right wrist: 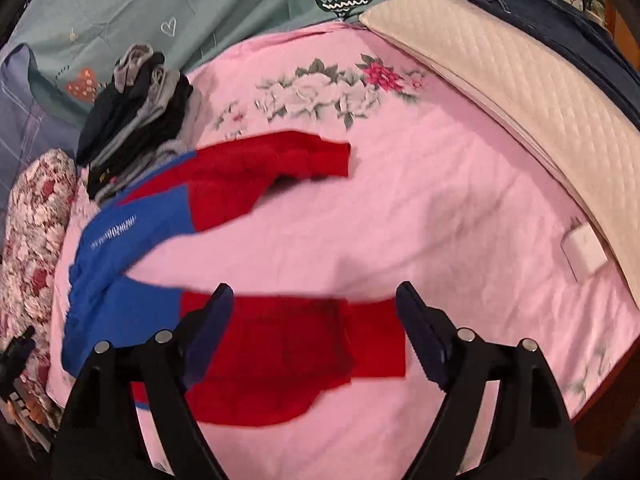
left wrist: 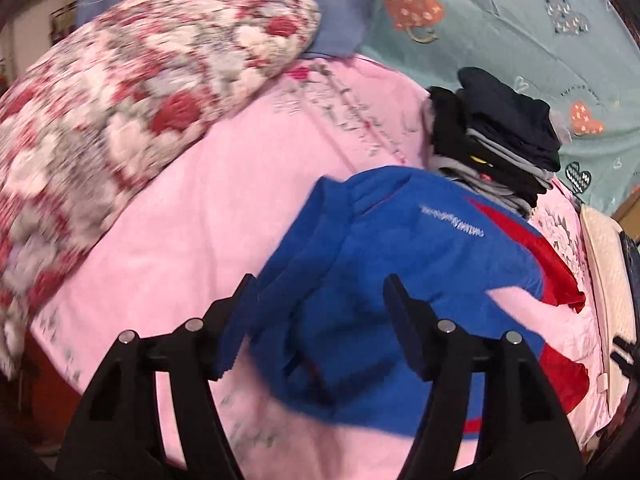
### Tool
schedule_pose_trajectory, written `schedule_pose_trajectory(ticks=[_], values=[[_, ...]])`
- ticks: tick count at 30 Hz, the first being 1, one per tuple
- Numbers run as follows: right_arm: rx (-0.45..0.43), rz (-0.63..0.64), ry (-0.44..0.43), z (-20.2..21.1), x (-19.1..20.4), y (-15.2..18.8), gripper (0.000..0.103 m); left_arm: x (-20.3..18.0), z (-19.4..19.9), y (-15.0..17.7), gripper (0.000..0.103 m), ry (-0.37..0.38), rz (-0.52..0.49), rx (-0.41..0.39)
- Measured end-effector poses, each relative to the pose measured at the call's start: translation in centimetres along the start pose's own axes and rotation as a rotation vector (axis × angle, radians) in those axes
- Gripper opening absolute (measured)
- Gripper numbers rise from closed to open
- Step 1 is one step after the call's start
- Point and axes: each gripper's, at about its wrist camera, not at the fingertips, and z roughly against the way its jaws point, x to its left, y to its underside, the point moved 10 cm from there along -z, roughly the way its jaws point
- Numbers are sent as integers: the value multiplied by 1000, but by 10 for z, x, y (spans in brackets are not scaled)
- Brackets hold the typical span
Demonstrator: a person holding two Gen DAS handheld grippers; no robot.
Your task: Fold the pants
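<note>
Pants (right wrist: 248,320) lie spread, legs apart, on the bed (right wrist: 440,220), my left hand-held gripper (left wrist: 320,320) and right hand-held gripper (right wrist: 316,324) both open above them; folding not begun, next I pinch waist and cuff.

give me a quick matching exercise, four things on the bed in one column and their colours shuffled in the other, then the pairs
Things:
1. pants
2. bedsheet
3. folded clothes stack
4. quilted pillow

Colours:
A. cream white
B. pink with a flower print
C. blue at the top, red on the legs
D. mostly black and grey

Pairs: 1-C, 2-B, 3-D, 4-A
</note>
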Motion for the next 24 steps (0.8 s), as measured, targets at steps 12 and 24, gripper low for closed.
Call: schedule_pose_trajectory(ticks=[12, 24], values=[[143, -162, -79, -133, 3, -69, 15, -49, -165, -7, 23, 58, -54, 297], [170, 82, 200, -151, -17, -57, 23, -38, -173, -13, 15, 38, -61, 251]])
